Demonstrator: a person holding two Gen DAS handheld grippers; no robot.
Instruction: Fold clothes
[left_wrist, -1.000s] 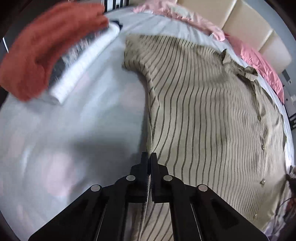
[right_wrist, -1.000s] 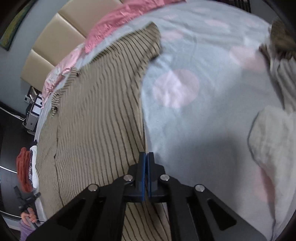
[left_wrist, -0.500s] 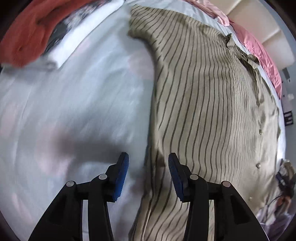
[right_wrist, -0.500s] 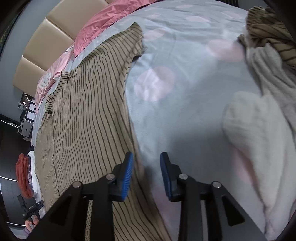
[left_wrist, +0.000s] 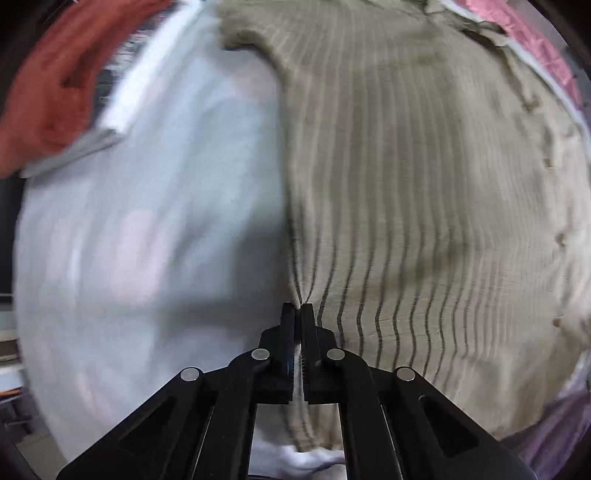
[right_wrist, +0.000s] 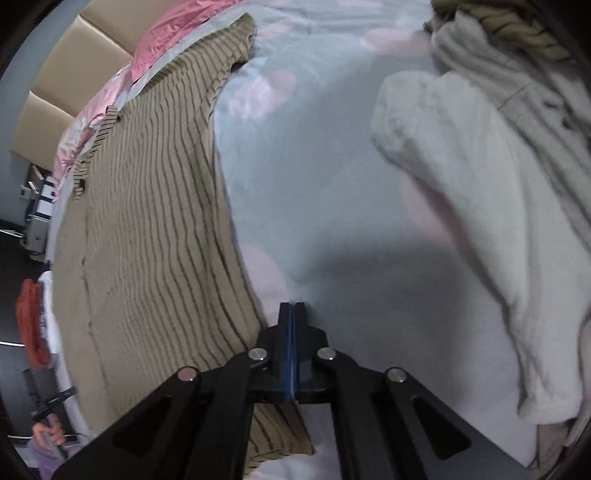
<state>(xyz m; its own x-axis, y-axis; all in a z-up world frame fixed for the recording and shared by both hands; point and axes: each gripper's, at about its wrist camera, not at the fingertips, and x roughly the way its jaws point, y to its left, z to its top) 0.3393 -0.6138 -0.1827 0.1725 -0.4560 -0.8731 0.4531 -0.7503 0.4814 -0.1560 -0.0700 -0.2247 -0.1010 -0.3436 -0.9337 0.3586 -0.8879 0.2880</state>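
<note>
Left wrist view: left gripper (left_wrist: 298, 309) pinched tight on the side edge of the striped shirt (left_wrist: 424, 192), cloth bunching into the closed jaws, stripes puckering toward the pinch. Right wrist view: right gripper (right_wrist: 291, 308) also fully closed, sitting at the opposite side edge of the same shirt (right_wrist: 147, 236); the edge runs under the gripper body, so can't tell whether any cloth is actually caught there, no fabric visible at the tips. Shirt lies spread flat on the bed (right_wrist: 332, 192), buttons and collar up, collar toward the headboard (right_wrist: 55, 88).

Handling guess: thin, light, limp weave, drapes and wrinkles easily, won't hold shape, likely slides on the sheet and can slip out of a shallow pinch. Best hold is a deep bite on the side seam or hem, both sides lifted evenly for the fold.

Surface: soft pale blue sheet with pink dots, gives under pressure. Pink pillows (right_wrist: 162, 44) by the headboard. Red folded cloth (left_wrist: 55, 92) on a white folded pile (left_wrist: 144, 85) beside the shirt; fluffy white garment (right_wrist: 480, 206) heaped on the other side. Dark floor and some clutter beyond the bed edge, blurred
</note>
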